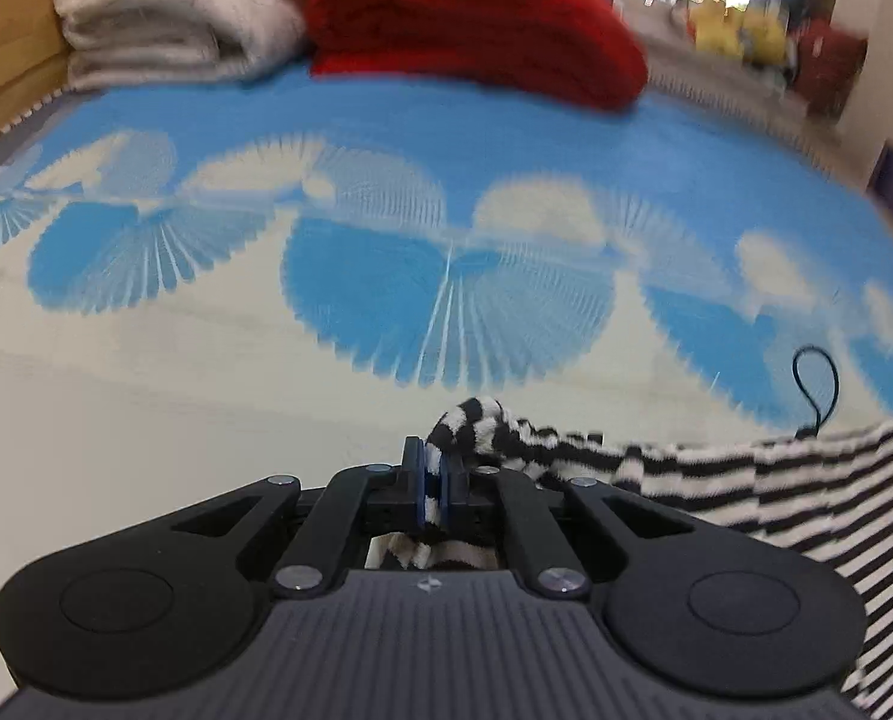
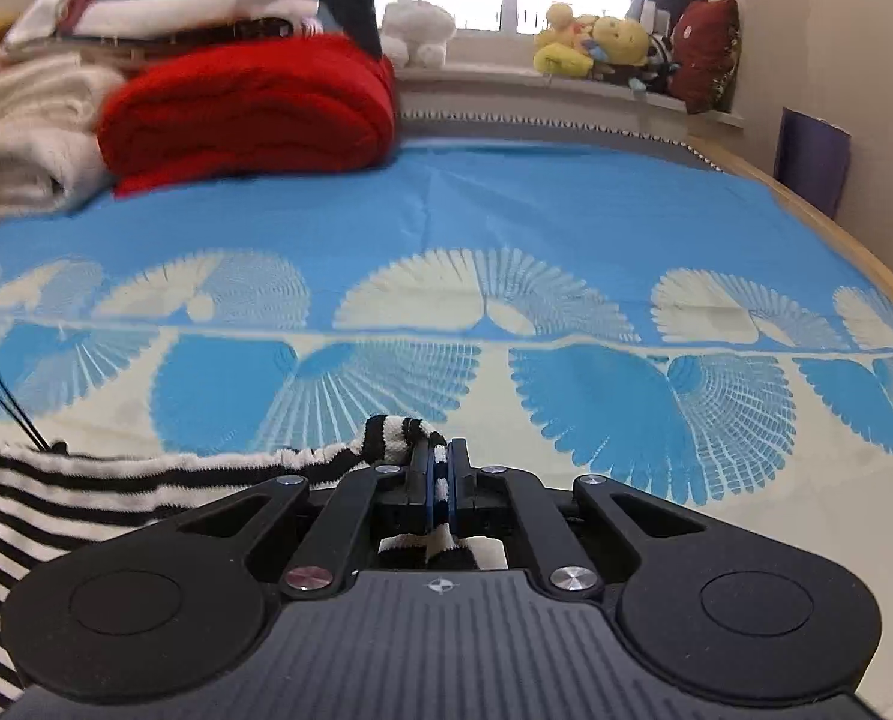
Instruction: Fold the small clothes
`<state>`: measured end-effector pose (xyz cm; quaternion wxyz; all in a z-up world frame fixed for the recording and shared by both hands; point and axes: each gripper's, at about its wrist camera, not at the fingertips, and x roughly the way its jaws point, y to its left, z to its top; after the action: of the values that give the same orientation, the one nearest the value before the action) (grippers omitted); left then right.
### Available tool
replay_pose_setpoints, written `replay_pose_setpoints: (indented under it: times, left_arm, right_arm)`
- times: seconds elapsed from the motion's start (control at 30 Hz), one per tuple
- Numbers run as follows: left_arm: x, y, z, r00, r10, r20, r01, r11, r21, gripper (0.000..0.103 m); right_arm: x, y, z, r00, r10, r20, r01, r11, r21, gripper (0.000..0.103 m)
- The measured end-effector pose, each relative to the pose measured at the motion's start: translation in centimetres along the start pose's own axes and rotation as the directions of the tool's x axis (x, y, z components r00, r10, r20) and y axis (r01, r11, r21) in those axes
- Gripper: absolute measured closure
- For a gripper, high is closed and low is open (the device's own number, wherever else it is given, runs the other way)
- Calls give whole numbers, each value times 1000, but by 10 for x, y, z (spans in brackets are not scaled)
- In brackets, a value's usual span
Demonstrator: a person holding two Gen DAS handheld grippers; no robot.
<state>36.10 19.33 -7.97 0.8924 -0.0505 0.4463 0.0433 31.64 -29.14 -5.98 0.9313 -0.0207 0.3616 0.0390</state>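
Observation:
A black-and-white striped garment point(image 1: 776, 480) hangs stretched between my two grippers above the bed. My left gripper point(image 1: 433, 462) is shut on its left corner; the cloth bunches above the pads and trails off to the right. In the right wrist view the same striped garment point(image 2: 86, 492) runs off to the left, and my right gripper point(image 2: 440, 462) is shut on its right corner, with a fold of cloth poking up over the pads. A thin black hanging loop point(image 1: 815, 384) sticks up from the garment's top edge, seen also as the loop point(image 2: 11, 405) in the right view.
A blue and cream patterned bedspread point(image 2: 506, 210) covers the bed. At its far left stand a folded red blanket point(image 2: 248, 102) and cream blankets point(image 2: 20, 132) with clothes piled on top. Plush toys point(image 2: 596, 42) and a dark red cushion point(image 2: 707, 54) line the windowsill.

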Motion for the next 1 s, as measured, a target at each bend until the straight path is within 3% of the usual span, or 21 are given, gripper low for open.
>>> replay_pose_setpoints:
  times: [0.07,0.13,0.17,0.27,0.33,0.4,0.53,0.63,0.7,0.77,0.83,0.9,1.0]
  left_arm:
    - [21,-2,-9,993,-18,-119,20,1000,13,98]
    - [24,-3,-13,991,-17,-136,20,1000,19,97]
    - [22,-2,-11,991,-22,-134,25,999,21,94]
    - [8,6,-9,988,-62,-138,59,998,-32,65]
    - [-15,15,-8,989,-92,-115,83,994,-76,55]
    - [-39,25,-7,986,-141,-94,131,985,-109,46]
    - [-88,48,-18,969,-217,-114,199,968,-154,45]
    - [-112,61,-44,961,-233,-150,213,967,-139,45]
    - [-112,72,-71,949,-251,-190,218,960,-177,45]
    - [-101,84,-88,921,-275,-277,203,944,-262,47]
    - [-97,90,-96,912,-290,-289,215,940,-264,47]
    - [-87,93,-104,891,-290,-350,202,942,-267,47]
    - [-81,89,-108,871,-309,-382,222,941,-255,47]
  right_arm:
    - [20,10,-11,993,-20,-113,12,997,-75,100]
    - [40,16,-25,968,-48,-246,14,990,-138,99]
    - [41,18,-29,967,-53,-248,15,988,-155,99]
    - [28,18,-23,972,-57,-230,22,989,-149,87]
    - [11,6,-16,977,-37,-212,24,998,-63,76]
    - [-15,-11,-9,982,4,-190,3,999,36,72]
    - [-68,-45,-6,981,80,-176,-55,988,145,67]
    - [-101,-64,-20,965,157,-211,-114,973,202,63]
    - [-113,-71,-40,952,190,-242,-133,963,233,61]
    - [-117,-76,-68,939,202,-279,-123,953,277,61]
    - [-114,-80,-85,910,193,-368,-81,951,298,62]
    - [-119,-82,-89,918,190,-348,-82,950,302,62]
    - [-113,-82,-100,895,181,-409,-61,955,290,62]
